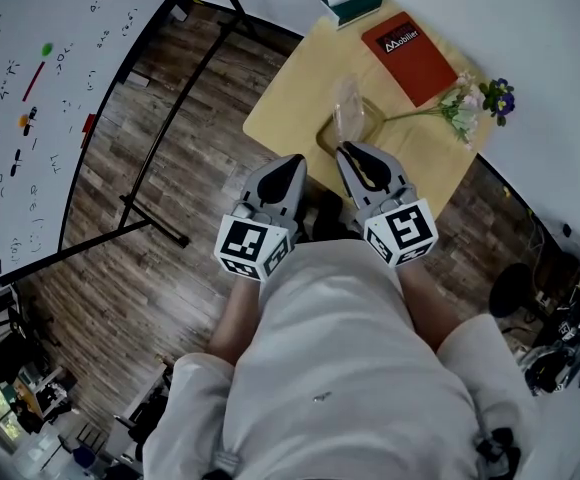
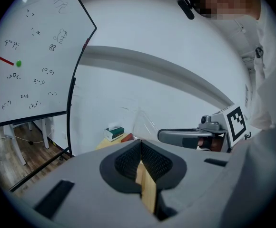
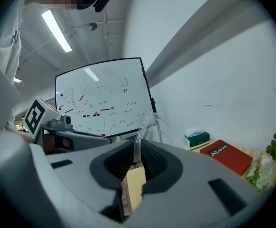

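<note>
Right claw [image 3: 137, 155] is noted pinching the thin rim of a clear vessel [image 3: 147, 127]: in the right gripper view the transparent wall is seen running down between the two dark pads, which are pressed against it on either side. In the head view the vessel is seen directly ahead of the right claw's tips, over the part of the desk [image 1: 300, 78] next to its near edge; whether its base is resting on the wood could not be told. Left claw [image 1: 292, 160] is recorded as pressed together, with nothing between the pads; in the left gripper view only a strip of the desk is seen through the slit below them. The left claw is held just beside the right claw, off the desk's near edge and apart from the vessel. A spray of flowers [image 1: 470, 103] is laid along the desk's right edge, its stem pointing toward the vessel. A red book [image 1: 410, 56] is placed flat beyond the vessel, and a green tissue box [image 1: 352, 5] is set at the far corner. A whiteboard [image 1: 30, 88] is observed to the left of the desk.
</note>
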A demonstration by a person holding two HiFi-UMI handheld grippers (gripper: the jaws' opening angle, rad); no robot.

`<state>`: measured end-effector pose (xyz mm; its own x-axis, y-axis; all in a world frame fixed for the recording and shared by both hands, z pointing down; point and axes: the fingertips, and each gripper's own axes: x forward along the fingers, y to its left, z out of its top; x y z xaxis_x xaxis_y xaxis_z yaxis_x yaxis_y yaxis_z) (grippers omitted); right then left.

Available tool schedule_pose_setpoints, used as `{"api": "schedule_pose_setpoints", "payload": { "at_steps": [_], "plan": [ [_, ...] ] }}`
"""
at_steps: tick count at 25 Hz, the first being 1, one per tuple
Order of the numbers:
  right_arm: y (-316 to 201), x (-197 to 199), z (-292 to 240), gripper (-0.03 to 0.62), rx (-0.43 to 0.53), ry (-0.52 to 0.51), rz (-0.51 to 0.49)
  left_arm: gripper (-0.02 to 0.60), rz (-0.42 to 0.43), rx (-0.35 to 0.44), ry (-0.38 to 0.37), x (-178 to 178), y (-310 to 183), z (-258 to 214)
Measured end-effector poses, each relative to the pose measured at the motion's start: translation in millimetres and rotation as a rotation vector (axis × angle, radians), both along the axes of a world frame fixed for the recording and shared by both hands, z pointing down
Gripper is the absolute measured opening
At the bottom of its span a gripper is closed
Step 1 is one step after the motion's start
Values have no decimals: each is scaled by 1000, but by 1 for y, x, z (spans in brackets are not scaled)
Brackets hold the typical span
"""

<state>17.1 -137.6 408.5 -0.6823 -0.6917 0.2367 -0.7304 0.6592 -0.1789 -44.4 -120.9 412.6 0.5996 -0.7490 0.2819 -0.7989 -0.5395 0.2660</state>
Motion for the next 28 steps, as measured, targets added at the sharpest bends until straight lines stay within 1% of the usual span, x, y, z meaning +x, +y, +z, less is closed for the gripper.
{"api": "schedule_pose_setpoints", "payload": {
  "at_steps": [9,28],
  "plan": [
    [0,5,3,48,-7,7,7,5,9,3,0,5,-4,-2],
    [-1,-2,4,48,-1,21,-9,5,0,-6,-1,0,-3,0]
  ]
}}
